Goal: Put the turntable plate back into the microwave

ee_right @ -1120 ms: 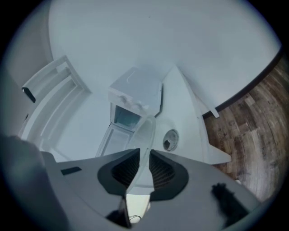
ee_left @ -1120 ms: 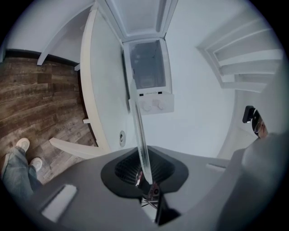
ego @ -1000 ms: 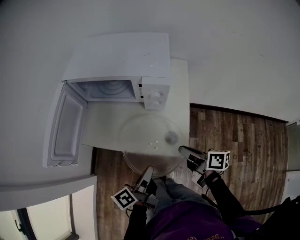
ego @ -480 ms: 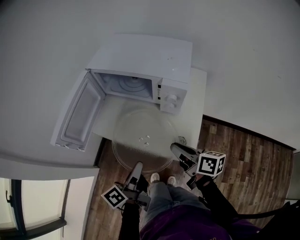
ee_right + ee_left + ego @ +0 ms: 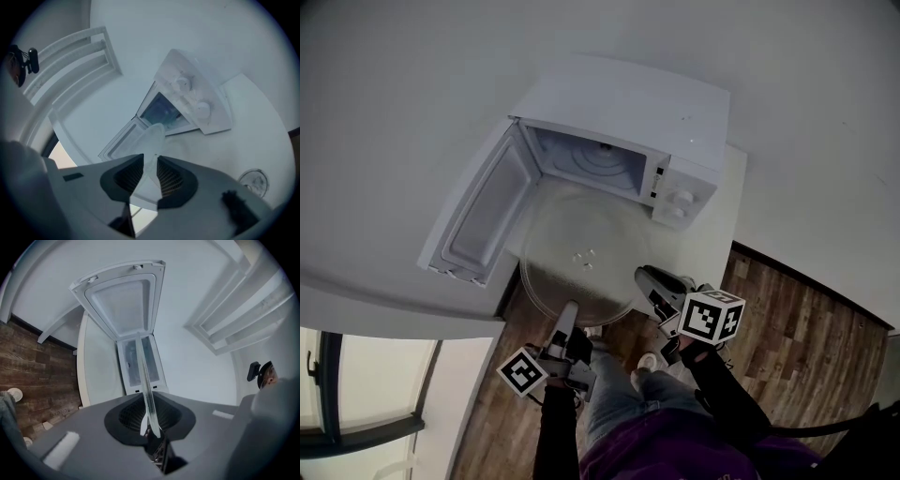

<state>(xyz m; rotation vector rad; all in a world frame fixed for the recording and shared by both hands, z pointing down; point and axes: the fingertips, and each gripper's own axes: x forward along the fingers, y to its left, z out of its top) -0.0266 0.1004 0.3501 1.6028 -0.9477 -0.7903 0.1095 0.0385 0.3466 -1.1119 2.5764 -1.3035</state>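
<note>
1. White walls (image 5: 403, 94) are closing in a small kitchen corner, where a white counter (image 5: 712, 246) is meeting a dark wood floor (image 5: 811, 323).
2. At far left a window (image 5: 366, 417) is showing below the counter's edge.
3. The microwave's door (image 5: 478, 223) is hanging wide open to the left, its inner face turned up toward the camera.
4. The white microwave (image 5: 628, 105) is sitting on the counter, its cavity (image 5: 591, 157) standing open, its two dials at the right.
5. The glass turntable plate (image 5: 581, 251) is hovering level just in front of the open cavity, still outside it, its near rim jutting past the counter over the floor.
6. The left gripper (image 5: 569, 307) is clamping the plate's near rim, jaws nearly together on the glass seen edge-on between them.
7. The right gripper (image 5: 641, 276) is taking the plate's right rim; its jaws have just been opening, yet the glass is filling the gap and the pads are appearing to press on it.
8. A small round ring (image 5: 253, 181) is lying on the counter to the right.
9. The person's shoes (image 5: 647, 361) are showing below.
</note>
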